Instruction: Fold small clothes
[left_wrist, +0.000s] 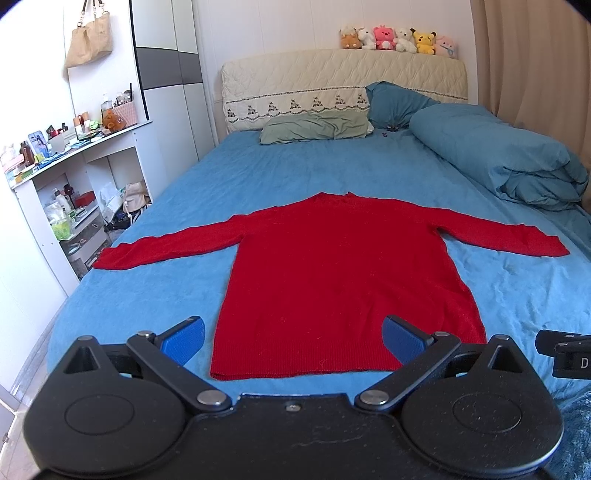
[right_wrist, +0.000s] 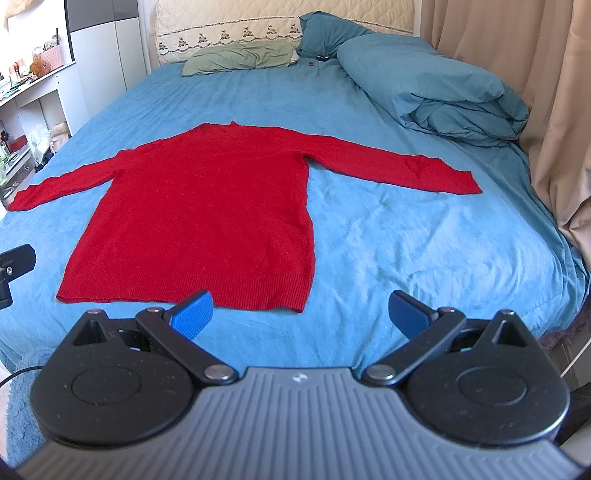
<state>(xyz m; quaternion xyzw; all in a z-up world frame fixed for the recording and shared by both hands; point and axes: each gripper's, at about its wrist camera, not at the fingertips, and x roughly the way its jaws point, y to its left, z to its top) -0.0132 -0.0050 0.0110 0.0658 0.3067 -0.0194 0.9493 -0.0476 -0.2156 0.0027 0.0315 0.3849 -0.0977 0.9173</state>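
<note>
Left gripper (left_wrist: 293, 338): jaws wide apart, nothing held, poised over the hem of the red sweater (left_wrist: 332, 280). Sweater lies flat on the blue bed (left_wrist: 155, 295), both sleeves spread out sideways. Right gripper (right_wrist: 301, 312): jaws wide apart, empty, just short of the hem's right corner.
</note>
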